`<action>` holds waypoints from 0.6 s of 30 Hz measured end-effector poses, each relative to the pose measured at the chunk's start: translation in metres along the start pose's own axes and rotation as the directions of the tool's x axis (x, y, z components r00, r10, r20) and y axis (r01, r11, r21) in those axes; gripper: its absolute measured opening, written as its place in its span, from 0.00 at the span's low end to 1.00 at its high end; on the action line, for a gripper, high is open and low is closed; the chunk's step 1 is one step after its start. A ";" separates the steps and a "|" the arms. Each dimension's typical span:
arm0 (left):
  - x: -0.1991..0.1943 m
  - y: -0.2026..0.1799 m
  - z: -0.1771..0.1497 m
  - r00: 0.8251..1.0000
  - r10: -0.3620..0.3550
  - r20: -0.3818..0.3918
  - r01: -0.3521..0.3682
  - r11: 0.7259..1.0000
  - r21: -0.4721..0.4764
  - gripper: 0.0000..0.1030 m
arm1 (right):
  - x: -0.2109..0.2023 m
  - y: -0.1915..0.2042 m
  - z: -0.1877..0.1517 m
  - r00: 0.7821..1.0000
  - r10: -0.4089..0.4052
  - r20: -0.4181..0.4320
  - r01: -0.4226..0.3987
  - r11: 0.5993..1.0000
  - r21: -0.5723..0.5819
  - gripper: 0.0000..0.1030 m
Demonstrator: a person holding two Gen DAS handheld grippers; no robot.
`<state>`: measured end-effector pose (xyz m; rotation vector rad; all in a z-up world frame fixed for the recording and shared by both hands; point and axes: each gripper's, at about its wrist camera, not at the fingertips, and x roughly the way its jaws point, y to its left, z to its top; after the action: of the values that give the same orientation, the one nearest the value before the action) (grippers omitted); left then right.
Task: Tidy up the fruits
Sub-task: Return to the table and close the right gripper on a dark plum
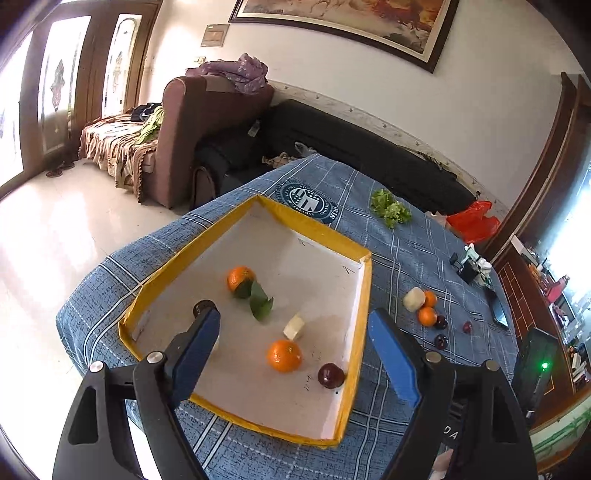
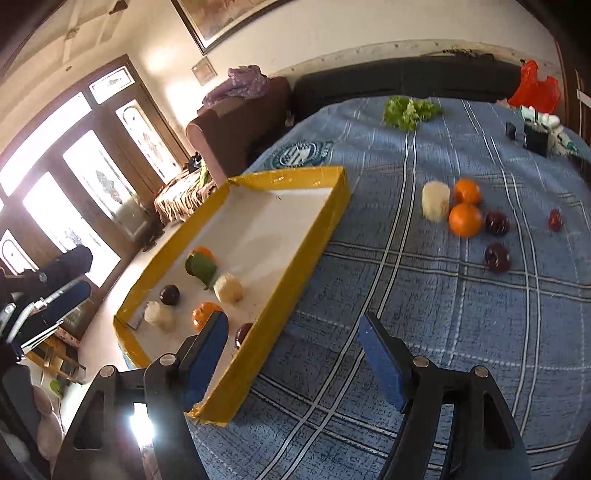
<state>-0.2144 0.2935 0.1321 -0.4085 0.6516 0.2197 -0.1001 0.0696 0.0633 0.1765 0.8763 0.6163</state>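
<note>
Blue pads of the left gripper [image 1: 293, 354] stand wide apart, holding nothing, low in the frame over the yellow tray [image 1: 360, 332]. Inside lie an orange [image 1: 284, 355] and a plum [image 1: 331, 375]. Right gripper [image 2: 291, 360] gapes wide too, straddling the tray's wall. Farther, upper right, loose oranges [image 2: 465, 219] and plums [image 2: 498, 257] sit on the blue cloth [image 2: 369, 295].

Worktop [image 1: 384, 258] wore a blue plaid cloth w/ a round crest print [image 1: 309, 201] nr its far edge. Leafy greens [image 2: 408, 109] lay on the cloth at the far side, well apart from a red plastic bag [image 2: 534, 88] by the wall. Brown sofa [image 1: 192, 122] stood beyond, purple cloth [image 1: 240, 72] draped on top. Framed painting [image 1: 343, 22] hung above a black couch [image 1: 354, 144].
</note>
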 end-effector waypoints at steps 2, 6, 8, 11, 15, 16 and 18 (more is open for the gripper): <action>0.003 0.000 -0.001 1.000 0.004 -0.003 -0.004 1.000 0.005 0.80 | 0.003 -0.003 -0.001 1.000 -0.013 -0.007 0.013 1.000 0.004 0.77; 0.007 0.005 -0.003 1.000 0.007 -0.012 -0.008 1.000 -0.013 0.80 | 0.007 -0.003 0.001 1.000 -0.020 -0.014 0.020 1.000 -0.001 0.77; 0.008 0.007 -0.002 1.000 0.011 -0.013 -0.011 1.000 -0.018 0.80 | 0.007 -0.001 0.003 1.000 -0.017 -0.011 0.017 1.000 -0.009 0.77; 0.010 0.008 0.000 1.000 0.013 -0.022 -0.014 1.000 -0.023 0.80 | 0.007 -0.003 0.004 1.000 -0.016 -0.010 0.016 1.000 -0.004 0.77; 0.015 0.001 -0.004 0.999 -0.001 -0.034 0.001 1.000 0.000 0.80 | -0.014 -0.035 0.009 0.997 -0.078 0.023 0.077 0.997 0.024 0.77; 0.018 -0.002 -0.005 0.999 -0.009 -0.042 0.009 1.000 0.006 0.80 | -0.021 -0.046 0.010 0.994 -0.100 0.033 0.098 0.995 0.034 0.77; 0.026 -0.013 -0.009 0.997 -0.038 -0.070 0.039 0.999 0.027 0.80 | -0.039 -0.077 0.014 0.983 -0.174 0.051 0.171 0.983 0.066 0.76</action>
<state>-0.1954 0.2801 0.1134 -0.4029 0.7140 0.1601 -0.0752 -0.0138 0.0683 0.1703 0.8464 0.4210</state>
